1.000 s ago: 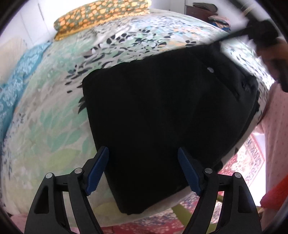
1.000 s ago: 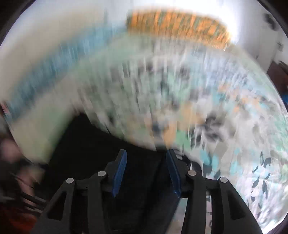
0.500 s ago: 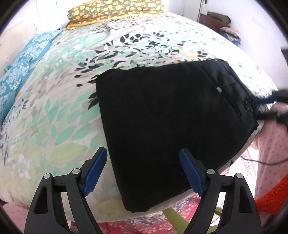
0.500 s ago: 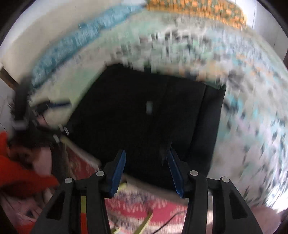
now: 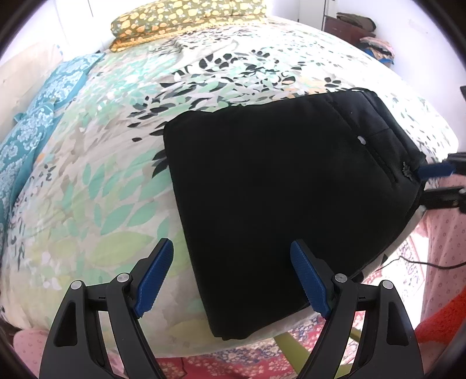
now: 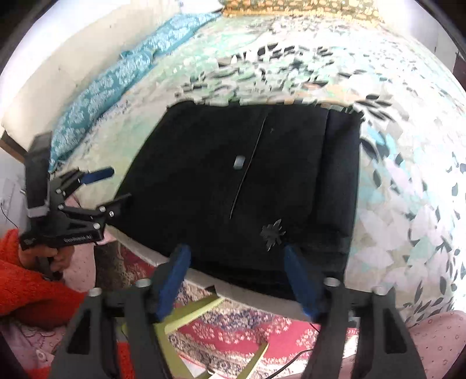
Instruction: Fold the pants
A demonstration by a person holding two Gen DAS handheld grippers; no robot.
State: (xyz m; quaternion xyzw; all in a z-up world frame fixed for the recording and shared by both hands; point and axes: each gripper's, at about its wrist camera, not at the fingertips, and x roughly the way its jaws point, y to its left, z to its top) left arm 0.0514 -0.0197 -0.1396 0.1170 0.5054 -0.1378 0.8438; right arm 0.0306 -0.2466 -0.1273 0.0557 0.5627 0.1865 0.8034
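Black pants (image 5: 285,198) lie folded into a flat, roughly square packet on the floral bedsheet (image 5: 96,204), close to the bed's near edge. My left gripper (image 5: 233,277) hovers open above their near left corner, with nothing pressed between the blue pads. In the right wrist view the pants (image 6: 247,180) show a pocket slit and a button. My right gripper (image 6: 237,280) hangs over their near edge with its jaws opening, and the pads do not press the cloth. Each gripper shows in the other's view: right gripper (image 5: 431,182), left gripper (image 6: 112,186).
A yellow patterned pillow (image 5: 186,20) lies at the bed's far end and a teal blanket (image 5: 32,128) along its left side. Below the bed edge are a red rug (image 6: 233,335), a green frame (image 6: 186,317) and a cable. A red sleeve (image 6: 26,285) holds the left gripper.
The right gripper swung from the far side of the pants back to their near edge, and its jaws now stand wider. The left gripper stayed put and open.
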